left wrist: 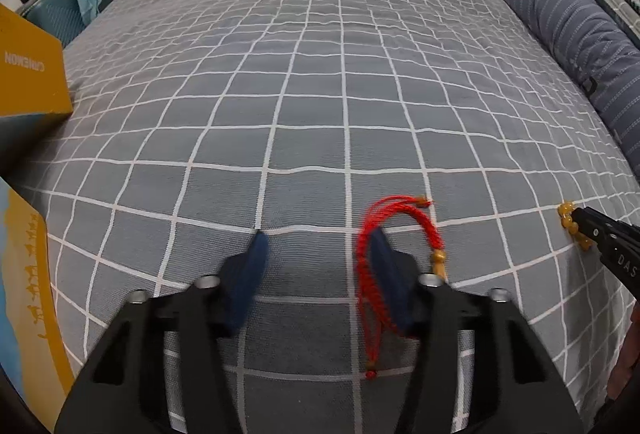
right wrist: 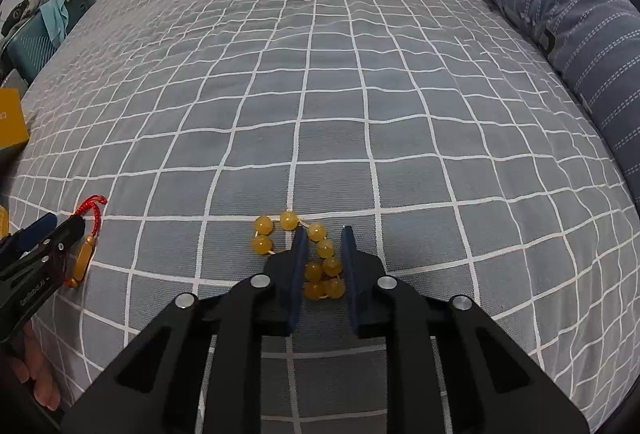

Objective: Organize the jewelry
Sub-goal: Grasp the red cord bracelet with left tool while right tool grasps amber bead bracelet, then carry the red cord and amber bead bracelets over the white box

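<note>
Working from the left: the yellow box [left wrist: 32, 65] stands at the bed's [left wrist: 320, 73] left edge, with a second printed box [left wrist: 28, 294] nearer us, and we judge one of these is where the jewelry should end up.

Our left claw [left wrist: 318, 254] is down on the checked cover, its jaws partly closed but with a clear gap showing. The red cord bracelet [left wrist: 370, 298] loops around the right finger only; its amber bead [left wrist: 438, 258] lies outside that finger. Nothing is pinched yet, so we judge it wise to shift the claw toward the cord until both strands sit between the pads, then close fully before lifting, or the cord may simply slide off.

Further right, our right claw [right wrist: 324, 234] straddles the amber bead bracelet [right wrist: 320, 262]. The jaws have drawn in close around the bunched beads, and we take it as gripping them, though a few beads [right wrist: 264, 234] trail out to the left. Round beads can roll out of flat pads, so we should lift slowly and keep the claw pointing downward until the strand hangs free.
</note>
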`<state>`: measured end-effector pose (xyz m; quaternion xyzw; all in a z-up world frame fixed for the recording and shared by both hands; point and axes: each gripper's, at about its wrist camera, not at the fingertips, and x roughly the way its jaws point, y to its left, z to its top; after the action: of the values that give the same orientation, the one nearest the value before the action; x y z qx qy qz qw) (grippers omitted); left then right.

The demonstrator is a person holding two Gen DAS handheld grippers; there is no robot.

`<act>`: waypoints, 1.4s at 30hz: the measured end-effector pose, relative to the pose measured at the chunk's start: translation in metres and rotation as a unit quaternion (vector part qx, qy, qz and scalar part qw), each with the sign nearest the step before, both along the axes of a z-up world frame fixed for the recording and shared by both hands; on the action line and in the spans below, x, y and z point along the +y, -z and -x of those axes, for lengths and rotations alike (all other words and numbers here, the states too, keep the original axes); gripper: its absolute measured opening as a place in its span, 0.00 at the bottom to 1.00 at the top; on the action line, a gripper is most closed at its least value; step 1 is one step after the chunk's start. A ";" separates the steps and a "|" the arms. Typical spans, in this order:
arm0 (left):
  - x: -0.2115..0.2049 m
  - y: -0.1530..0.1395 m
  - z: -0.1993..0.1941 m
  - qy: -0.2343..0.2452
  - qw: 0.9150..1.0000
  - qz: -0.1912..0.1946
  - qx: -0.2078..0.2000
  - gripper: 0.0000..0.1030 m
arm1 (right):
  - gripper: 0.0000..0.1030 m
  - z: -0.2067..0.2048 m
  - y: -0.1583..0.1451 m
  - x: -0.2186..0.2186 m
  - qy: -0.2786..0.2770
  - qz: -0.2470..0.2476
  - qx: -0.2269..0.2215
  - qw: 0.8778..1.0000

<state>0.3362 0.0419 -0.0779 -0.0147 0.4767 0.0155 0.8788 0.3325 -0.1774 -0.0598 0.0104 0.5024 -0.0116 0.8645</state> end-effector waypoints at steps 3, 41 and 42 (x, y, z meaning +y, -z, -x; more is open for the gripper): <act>-0.001 -0.003 0.000 0.008 1.000 -0.002 0.004 0.06 | 0.09 0.001 -0.001 0.000 0.001 -0.003 -0.002 1.000; -0.006 -0.092 0.051 0.029 0.997 0.020 -0.072 0.05 | 0.09 0.037 -0.071 0.008 -0.011 -0.010 -0.086 0.996; -0.006 -0.093 0.052 0.029 0.997 0.019 -0.074 0.05 | 0.09 0.038 -0.073 0.009 -0.012 -0.010 -0.087 0.996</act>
<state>0.2838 0.0359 0.0152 -0.0190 0.4109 -0.0203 0.9113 0.2940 -0.1687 0.0133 0.0139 0.4251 0.0041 0.9050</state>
